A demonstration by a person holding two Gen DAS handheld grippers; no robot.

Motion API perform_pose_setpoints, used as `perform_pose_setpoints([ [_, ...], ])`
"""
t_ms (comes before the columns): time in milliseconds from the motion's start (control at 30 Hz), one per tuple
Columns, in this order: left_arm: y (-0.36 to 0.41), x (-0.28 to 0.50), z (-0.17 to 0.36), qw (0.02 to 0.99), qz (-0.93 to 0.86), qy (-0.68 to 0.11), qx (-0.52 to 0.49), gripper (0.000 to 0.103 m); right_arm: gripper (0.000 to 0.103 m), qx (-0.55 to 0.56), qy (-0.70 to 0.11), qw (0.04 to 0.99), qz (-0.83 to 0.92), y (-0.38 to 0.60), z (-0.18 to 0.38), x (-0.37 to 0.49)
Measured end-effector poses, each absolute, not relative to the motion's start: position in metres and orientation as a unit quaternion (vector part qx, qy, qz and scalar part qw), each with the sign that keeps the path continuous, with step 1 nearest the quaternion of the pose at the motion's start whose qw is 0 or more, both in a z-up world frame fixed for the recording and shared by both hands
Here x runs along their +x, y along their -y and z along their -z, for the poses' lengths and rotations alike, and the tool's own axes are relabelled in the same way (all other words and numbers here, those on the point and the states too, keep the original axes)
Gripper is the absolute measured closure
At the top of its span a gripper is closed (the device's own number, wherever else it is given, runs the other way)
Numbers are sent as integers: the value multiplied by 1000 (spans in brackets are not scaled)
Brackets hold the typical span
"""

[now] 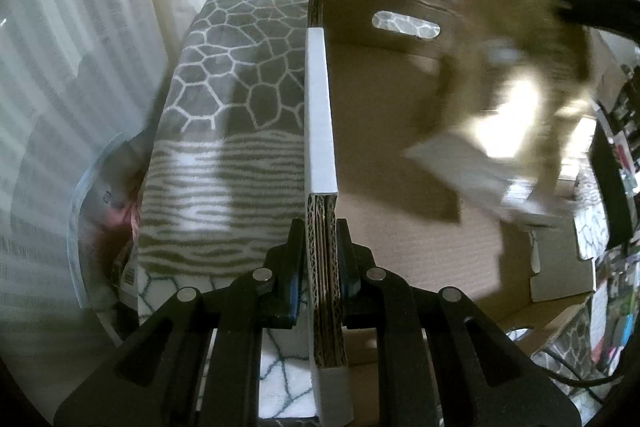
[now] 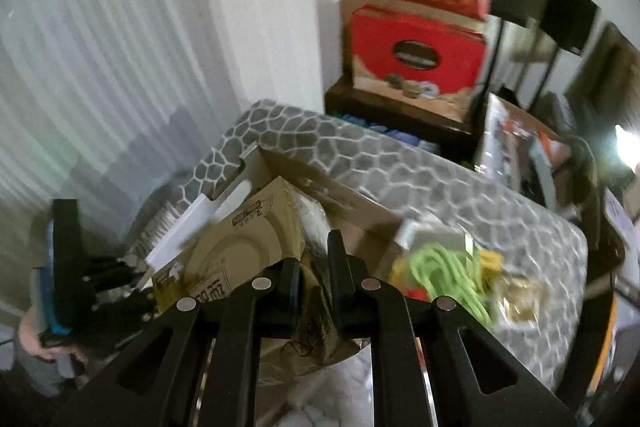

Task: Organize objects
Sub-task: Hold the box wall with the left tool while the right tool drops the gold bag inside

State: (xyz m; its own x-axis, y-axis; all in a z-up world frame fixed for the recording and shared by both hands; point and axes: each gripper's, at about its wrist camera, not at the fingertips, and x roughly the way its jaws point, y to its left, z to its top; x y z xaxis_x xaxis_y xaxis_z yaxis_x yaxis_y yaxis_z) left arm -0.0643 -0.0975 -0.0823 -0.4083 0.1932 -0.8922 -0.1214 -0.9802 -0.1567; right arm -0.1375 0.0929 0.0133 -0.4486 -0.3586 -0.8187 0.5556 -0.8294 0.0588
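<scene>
My left gripper [image 1: 320, 231] is shut on the corrugated side wall [image 1: 319, 99] of an open cardboard box, white on its outside. The box's brown floor [image 1: 380, 179] lies to the right of that wall. A brown packet of paper plates [image 1: 512, 107] hangs blurred over the box's right side. In the right wrist view my right gripper [image 2: 316, 259] is shut on that packet [image 2: 248, 247], which shows a printed plate and a clear plastic part. It hangs above the cardboard box [image 2: 344, 199]. At the left edge a hand [image 2: 32, 339] holds the left gripper [image 2: 120, 271] at the box's white wall [image 2: 192, 227].
The box rests on a grey blanket with a white honeycomb pattern [image 1: 224, 87]. A green cord [image 2: 444, 267] and small yellow packets lie on the blanket right of the box. Red gift boxes [image 2: 416, 51] are stacked behind. A clear plastic tub [image 1: 80, 207] stands at the left by the curtain.
</scene>
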Motion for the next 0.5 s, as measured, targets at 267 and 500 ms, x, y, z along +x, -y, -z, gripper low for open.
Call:
perform_pose_setpoints([
  [267,96,-63,82,92,-840,29,-534,90,92,436,-193,324,817,-30,27,-167],
  [500,94,-63,82,90,-840,27,-534,90,81,436,-210,328,812,-9,43,-187],
])
